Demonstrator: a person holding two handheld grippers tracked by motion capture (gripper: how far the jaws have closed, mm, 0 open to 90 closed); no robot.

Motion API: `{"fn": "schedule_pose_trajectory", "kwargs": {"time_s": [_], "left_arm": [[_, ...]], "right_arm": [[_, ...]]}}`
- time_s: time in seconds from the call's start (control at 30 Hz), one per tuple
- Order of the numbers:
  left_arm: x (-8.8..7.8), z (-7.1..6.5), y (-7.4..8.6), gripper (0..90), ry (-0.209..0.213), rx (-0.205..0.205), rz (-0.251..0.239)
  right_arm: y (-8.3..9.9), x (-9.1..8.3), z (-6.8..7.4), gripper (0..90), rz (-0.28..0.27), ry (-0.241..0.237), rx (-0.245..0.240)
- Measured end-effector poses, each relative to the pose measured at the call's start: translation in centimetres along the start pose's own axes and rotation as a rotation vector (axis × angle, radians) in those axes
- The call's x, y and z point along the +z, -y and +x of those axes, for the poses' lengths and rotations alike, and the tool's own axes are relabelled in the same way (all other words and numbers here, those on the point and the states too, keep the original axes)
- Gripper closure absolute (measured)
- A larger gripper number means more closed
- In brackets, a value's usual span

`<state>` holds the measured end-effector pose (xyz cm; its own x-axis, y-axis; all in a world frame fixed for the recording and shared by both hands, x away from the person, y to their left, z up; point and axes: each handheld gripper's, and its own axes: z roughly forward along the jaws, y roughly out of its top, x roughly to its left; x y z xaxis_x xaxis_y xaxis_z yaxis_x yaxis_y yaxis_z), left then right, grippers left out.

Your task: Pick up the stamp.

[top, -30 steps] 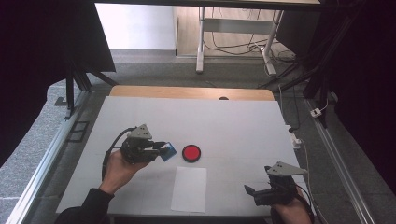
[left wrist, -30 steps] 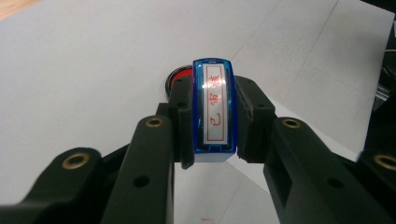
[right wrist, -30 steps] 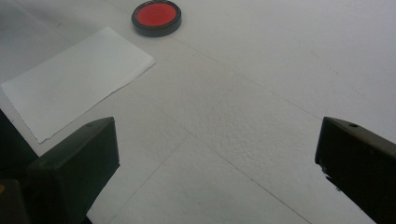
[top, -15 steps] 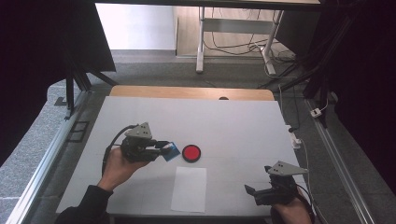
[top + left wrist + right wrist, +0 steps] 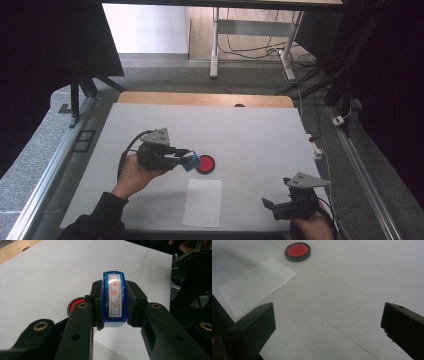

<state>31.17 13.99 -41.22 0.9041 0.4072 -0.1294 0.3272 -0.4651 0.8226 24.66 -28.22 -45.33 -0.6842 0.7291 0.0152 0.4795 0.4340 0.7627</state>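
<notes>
Stamp: translucent blue body, white label face with red border line and red characters.
Ink pad: round, red centre, black rim.
Paper sheet: plain white, unmarked.
Table: white top, faint thin lines across it; light wood strip along far edge.
Left gripper: black jaws, brass-coloured screw heads, grey plate on top.
Right gripper: black, grey plate on top.
Sleeve: dark.
Floor: grey.
</notes>
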Motion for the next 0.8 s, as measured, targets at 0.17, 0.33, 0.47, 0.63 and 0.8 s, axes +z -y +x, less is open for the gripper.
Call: {"fn": "schedule_pose_trajectory", "kwargs": {"time_s": [0.17,0.33,0.47,0.63,0.8], "left_arm": [[0.0,-0.5,-0.1,70.5,0.016,0.006,-0.011],[0.0,-0.9,0.1,70.5,0.035,0.017,-0.012],[-0.2,-1.1,0.3,70.5,0.047,0.024,-0.022],[-0.4,-1.2,0.5,70.4,0.056,0.021,-0.028],[-0.5,-1.4,0.6,70.4,0.059,0.021,-0.029]], "right_arm": [[0.0,0.0,0.1,0.0,-0.006,-0.008,0.004],[-0.2,0.0,0.2,0.0,-0.022,-0.024,0.003],[-0.4,0.0,0.4,0.0,-0.037,-0.028,-0.007],[-0.7,0.1,0.7,0.0,-0.056,-0.04,-0.022],[-1.0,0.3,1.1,0.0,-0.065,-0.056,-0.041]]}}
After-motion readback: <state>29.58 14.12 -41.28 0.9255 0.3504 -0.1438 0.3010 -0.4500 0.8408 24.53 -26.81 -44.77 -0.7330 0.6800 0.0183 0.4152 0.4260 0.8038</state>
